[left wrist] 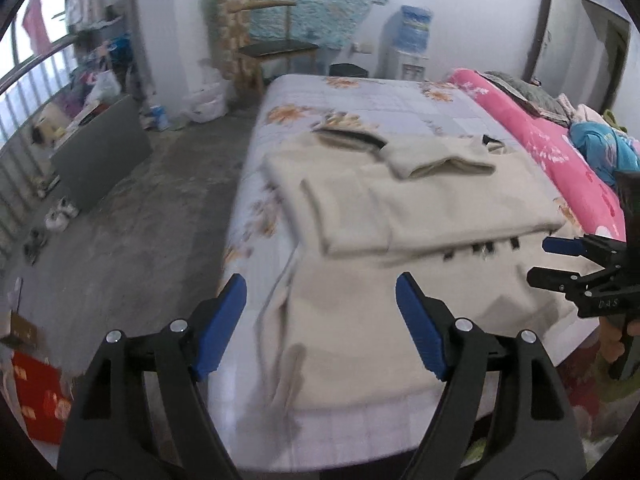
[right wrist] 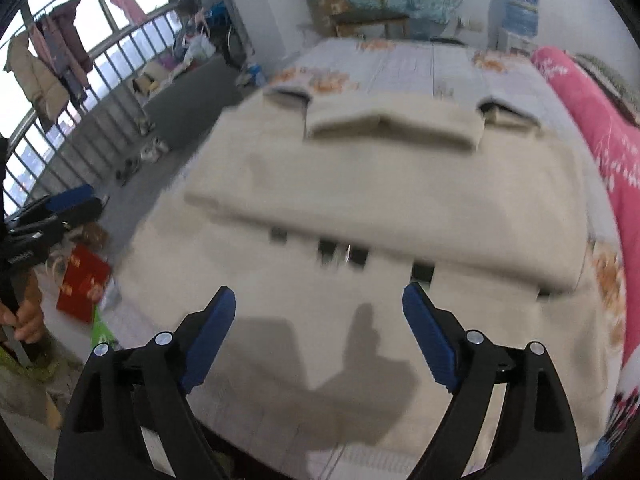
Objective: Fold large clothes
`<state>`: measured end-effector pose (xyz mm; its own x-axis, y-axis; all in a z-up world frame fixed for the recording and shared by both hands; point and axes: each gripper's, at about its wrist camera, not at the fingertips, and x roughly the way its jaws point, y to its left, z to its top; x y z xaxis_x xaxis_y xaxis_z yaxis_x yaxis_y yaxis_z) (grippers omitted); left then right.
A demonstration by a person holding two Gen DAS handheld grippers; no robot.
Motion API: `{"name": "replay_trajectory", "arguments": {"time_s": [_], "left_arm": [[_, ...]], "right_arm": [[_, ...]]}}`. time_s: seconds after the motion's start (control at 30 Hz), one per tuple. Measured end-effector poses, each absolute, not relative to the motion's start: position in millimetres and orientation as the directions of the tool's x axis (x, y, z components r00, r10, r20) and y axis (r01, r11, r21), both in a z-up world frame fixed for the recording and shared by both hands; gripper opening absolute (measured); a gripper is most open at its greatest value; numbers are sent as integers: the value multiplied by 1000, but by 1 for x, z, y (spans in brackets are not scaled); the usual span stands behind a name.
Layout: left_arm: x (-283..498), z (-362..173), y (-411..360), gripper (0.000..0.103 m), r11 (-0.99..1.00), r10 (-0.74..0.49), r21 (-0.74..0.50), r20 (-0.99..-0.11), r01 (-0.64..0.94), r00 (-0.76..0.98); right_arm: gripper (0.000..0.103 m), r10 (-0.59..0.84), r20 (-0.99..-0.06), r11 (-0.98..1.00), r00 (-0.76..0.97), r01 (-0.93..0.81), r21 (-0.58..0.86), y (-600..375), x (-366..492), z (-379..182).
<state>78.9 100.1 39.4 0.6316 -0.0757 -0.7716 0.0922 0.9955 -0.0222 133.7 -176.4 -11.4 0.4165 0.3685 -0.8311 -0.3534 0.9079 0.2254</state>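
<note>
Both the left gripper (left wrist: 320, 316) and right gripper (right wrist: 318, 326) hover with fingers released above the half-folded beige garment (right wrist: 380, 184), whose unfolded near hem lies beneath them for the next fold.

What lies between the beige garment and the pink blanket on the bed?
In the right wrist view, only a strip of flowered bedsheet lies between the beige garment and the pink blanket; nothing else sits there.
</note>
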Motion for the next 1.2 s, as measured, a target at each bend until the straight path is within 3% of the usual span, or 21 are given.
{"name": "replay_trajectory", "arguments": {"time_s": [0.1,0.23,0.5,0.83,1.0,1.2], "left_arm": [[60,19,112,73,997,-67,-40,-794,59,604],[56,-8,121,56,997,-76,-59,-825,47,559],[86,-25,119,39,984,-175,-143,-835,102,522],[126,-43,125,36,969,-248,-227,-849,103,466],[127,-35,123,35,911,-410,-373,-769,176,490],[140,-47,124,35,922,-380,-370,-794,118,474]], "right_arm": [[84,373,-849,910,374,-327,255,-181,127,-29],[84,379,-854,915,357,-281,289,-184,123,-43],[83,347,-858,923,379,-299,241,-178,125,-46],[84,324,-866,930,381,-297,218,-174,132,-46],[84,329,-866,930,377,-291,226,-176,132,-46],[84,323,-869,931,376,-292,220,-174,132,-46]]}}
